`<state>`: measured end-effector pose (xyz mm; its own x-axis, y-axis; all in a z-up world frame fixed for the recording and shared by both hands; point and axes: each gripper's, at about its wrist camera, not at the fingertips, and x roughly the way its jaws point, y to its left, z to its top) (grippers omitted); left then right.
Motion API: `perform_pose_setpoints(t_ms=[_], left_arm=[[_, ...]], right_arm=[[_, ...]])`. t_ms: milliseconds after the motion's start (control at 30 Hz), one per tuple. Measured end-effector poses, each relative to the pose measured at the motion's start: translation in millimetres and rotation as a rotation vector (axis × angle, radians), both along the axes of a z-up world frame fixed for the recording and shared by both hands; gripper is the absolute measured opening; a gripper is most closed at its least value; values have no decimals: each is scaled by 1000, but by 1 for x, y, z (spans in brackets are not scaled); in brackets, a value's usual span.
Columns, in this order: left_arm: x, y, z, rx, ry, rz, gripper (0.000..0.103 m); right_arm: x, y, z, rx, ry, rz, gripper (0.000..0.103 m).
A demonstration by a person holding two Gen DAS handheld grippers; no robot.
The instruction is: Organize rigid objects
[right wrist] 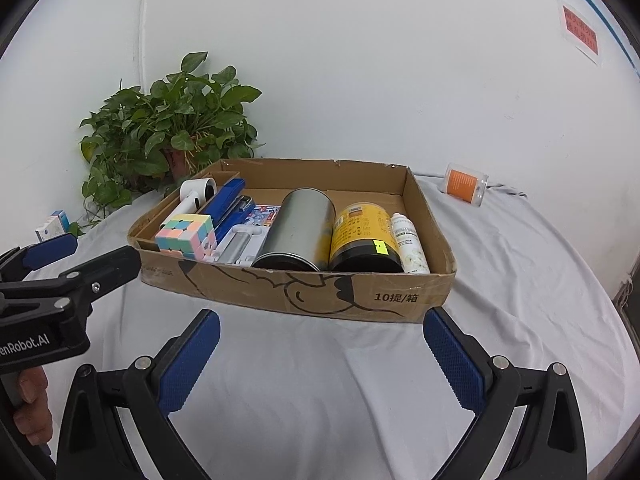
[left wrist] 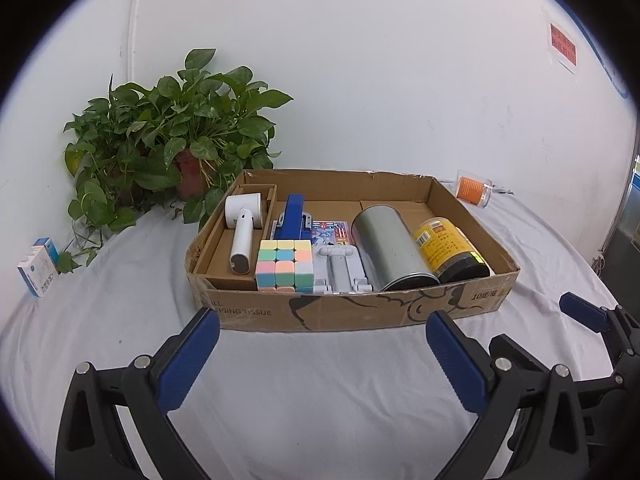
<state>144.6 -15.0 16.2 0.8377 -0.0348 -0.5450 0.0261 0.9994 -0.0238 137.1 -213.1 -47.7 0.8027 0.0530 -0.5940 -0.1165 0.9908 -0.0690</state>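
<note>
A shallow cardboard box (left wrist: 344, 312) (right wrist: 304, 292) sits on the white cloth. In it lie a white handheld device (left wrist: 242, 236), a blue stapler (left wrist: 292, 216), a pastel cube (left wrist: 285, 266) (right wrist: 186, 236), a grey folding stand (left wrist: 340, 268), a silver can (left wrist: 388, 248) (right wrist: 300, 228), a yellow-labelled jar (left wrist: 448, 246) (right wrist: 364, 236) and a white bottle (right wrist: 408, 244). My left gripper (left wrist: 322, 344) is open and empty just in front of the box. My right gripper (right wrist: 320, 344) is open and empty, also in front of the box.
A potted plant (left wrist: 176, 140) stands at the back left. A small blue-white carton (left wrist: 38, 268) stands at the left. A clear container with an orange label (left wrist: 474, 190) (right wrist: 464, 184) lies at the back right. The other gripper shows at the edge of each view (left wrist: 592, 320) (right wrist: 52, 272).
</note>
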Motion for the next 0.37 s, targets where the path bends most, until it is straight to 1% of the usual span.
perform_pose_setpoints(t_ms=[200, 300, 367], left_arm=[[1, 1, -4, -4, 10, -1, 103], [-1, 1, -5, -7, -18, -23, 103], [1, -1, -7, 15, -19, -11, 103]], right_arm=[[5, -1, -1, -10, 6, 12, 102], [6, 0, -1, -11, 8, 13, 102], [8, 0, -1, -12, 9, 16, 102]])
